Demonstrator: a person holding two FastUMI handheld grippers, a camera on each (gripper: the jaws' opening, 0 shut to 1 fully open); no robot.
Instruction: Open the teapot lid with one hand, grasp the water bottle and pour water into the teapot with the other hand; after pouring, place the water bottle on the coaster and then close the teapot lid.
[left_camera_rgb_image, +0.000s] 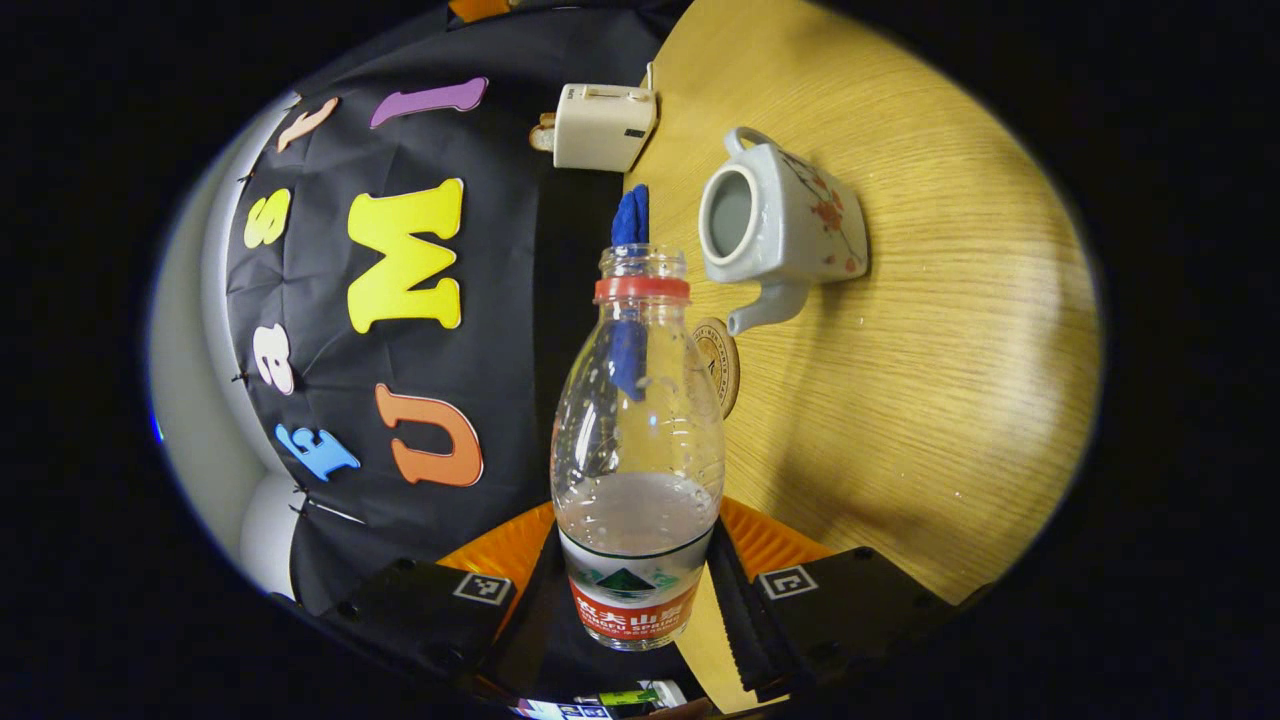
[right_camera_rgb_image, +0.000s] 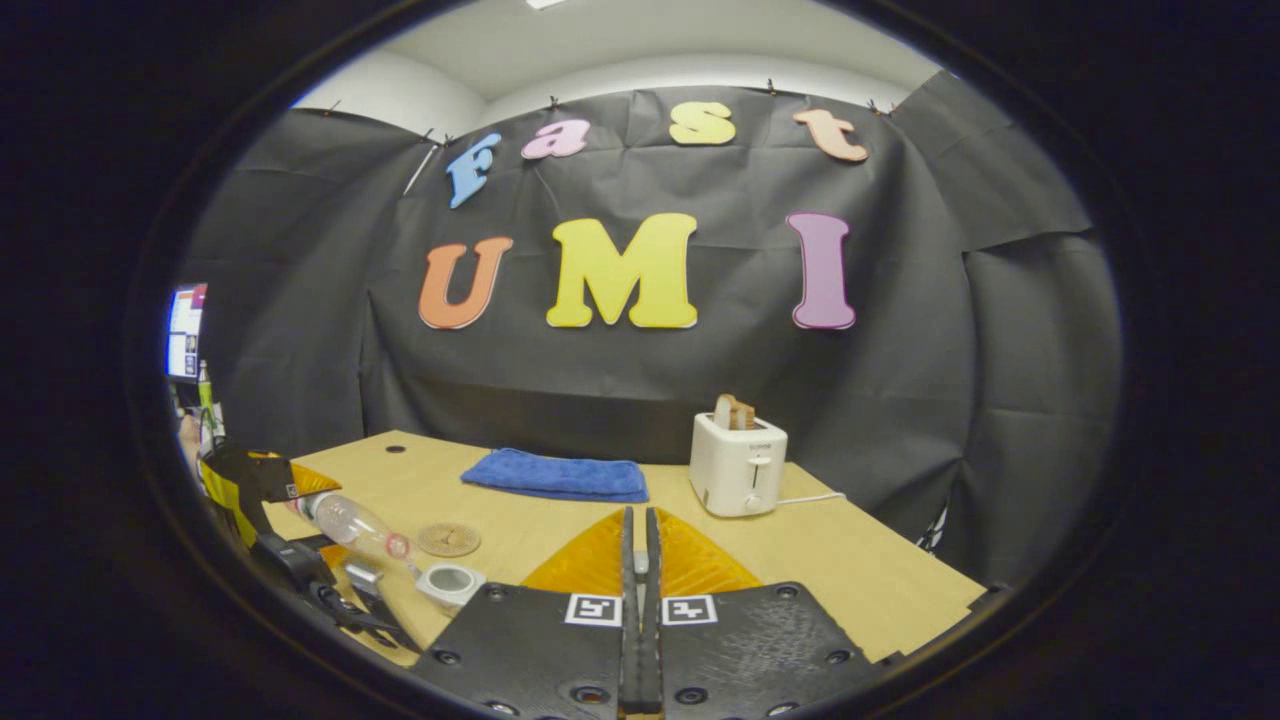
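My left gripper (left_camera_rgb_image: 637, 590) is shut on the lower body of a clear water bottle (left_camera_rgb_image: 637, 430) that has no cap and a red neck ring; water fills its bottom part. A white teapot (left_camera_rgb_image: 780, 235) with red flowers stands open on the wooden table, just beyond the bottle's mouth. The round coaster (left_camera_rgb_image: 722, 365) lies beside it. In the right gripper view the bottle (right_camera_rgb_image: 350, 525) leans mouth-down toward the teapot (right_camera_rgb_image: 450, 583), near the coaster (right_camera_rgb_image: 448, 540). My right gripper (right_camera_rgb_image: 638, 560) hangs above the table, its fingers closed on a small pale piece, seemingly the lid's knob.
A white toaster (right_camera_rgb_image: 737, 465) with bread in it stands at the back of the table (right_camera_rgb_image: 860, 560), its cord trailing right. A folded blue towel (right_camera_rgb_image: 555, 475) lies at the back middle. A monitor (right_camera_rgb_image: 186, 330) shows at the far left.
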